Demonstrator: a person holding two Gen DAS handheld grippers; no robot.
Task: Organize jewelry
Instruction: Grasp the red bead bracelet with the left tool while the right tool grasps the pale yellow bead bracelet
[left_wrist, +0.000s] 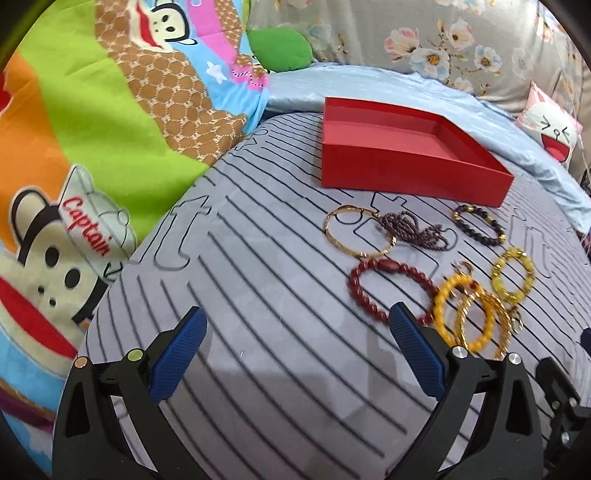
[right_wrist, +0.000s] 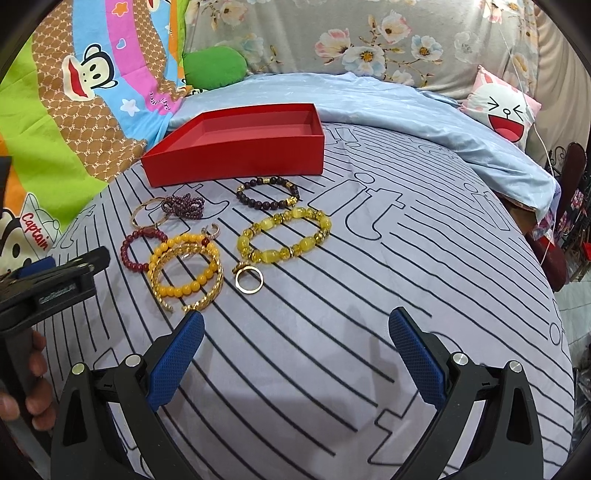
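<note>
The right gripper (right_wrist: 295, 325) hovers over the striped grey bedspread (right_wrist: 369, 288) with its blue-padded jaws spread wide and nothing between them. The left gripper (left_wrist: 297, 325) is likewise wide apart and empty, low over the spread on the cartoon quilt (left_wrist: 74, 129) side.

Just ahead of the right gripper's left finger lies a twisted gold bangle (right_wrist: 207, 295) with an orange bead bracelet (right_wrist: 173, 266) stacked on it. Beside these sit a small gold ring (right_wrist: 249, 280) and a yellow glass-bead bracelet (right_wrist: 284, 236). Farther off are a dark red bead bracelet (right_wrist: 129, 247), a plain gold bangle (right_wrist: 142, 214), a heap of purple beads (right_wrist: 184, 206) and a dark brown bead bracelet (right_wrist: 267, 192). Beyond them all, toward the head of the bed, stands the open red box (right_wrist: 236, 162), seemingly empty.

All pieces look light. The beaded ones are probably elastic and floppy, so pinching across one strand of beads should lift them, though smooth beads may roll in the pads. The bangles are stiff and slick; grip across the band. The ring is tiny and lies flat on soft cloth, likely hardest to nip.
</note>
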